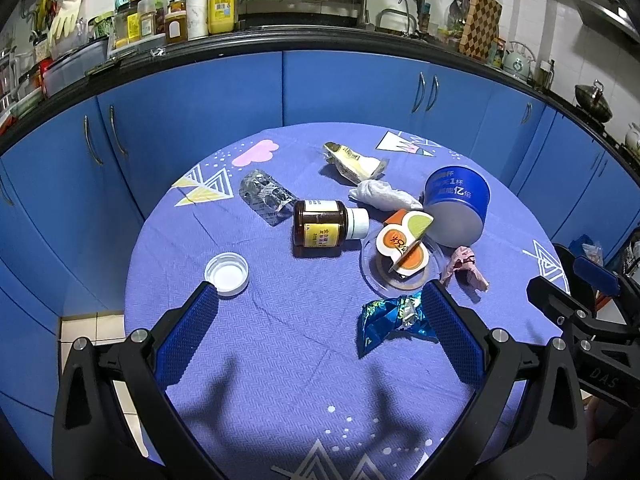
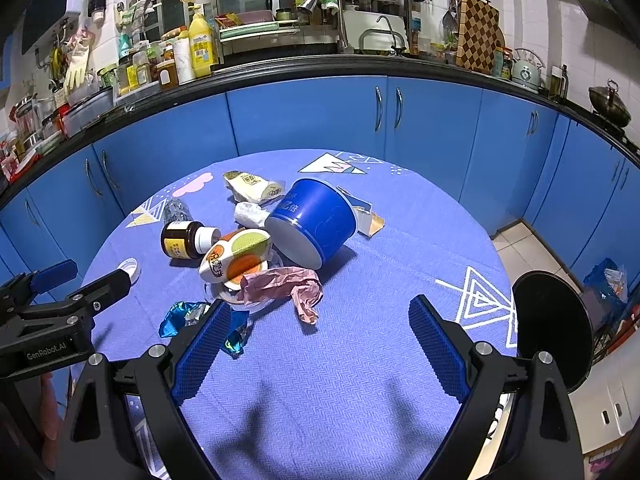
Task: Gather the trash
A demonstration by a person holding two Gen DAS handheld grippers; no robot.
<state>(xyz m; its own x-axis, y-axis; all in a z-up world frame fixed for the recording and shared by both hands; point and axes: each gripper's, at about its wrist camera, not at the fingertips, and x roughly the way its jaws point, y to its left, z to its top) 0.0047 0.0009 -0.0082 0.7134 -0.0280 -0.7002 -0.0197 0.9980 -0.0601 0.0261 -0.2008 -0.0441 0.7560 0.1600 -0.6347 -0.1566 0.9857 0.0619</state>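
Now, with both tools spread and empty, lower the left tool point(image 1: 318, 300) squarely over the near foil wrapper point(image 1: 390, 318), then pinch.

Blue cabinets point(image 1: 200, 96), cluttered black countertop point(image 2: 304, 65), white tiled wall point(image 2: 532, 8), tile floor point(image 2: 520, 248).

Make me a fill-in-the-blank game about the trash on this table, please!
1. The brown bottle lies on its ____.
2. The loose white cap rests with its open side facing ____.
3. The big tipped-over tub is colored ____.
4. Both the left gripper and the right gripper are ____ and hold nothing.

Missing words: side; up; blue; open
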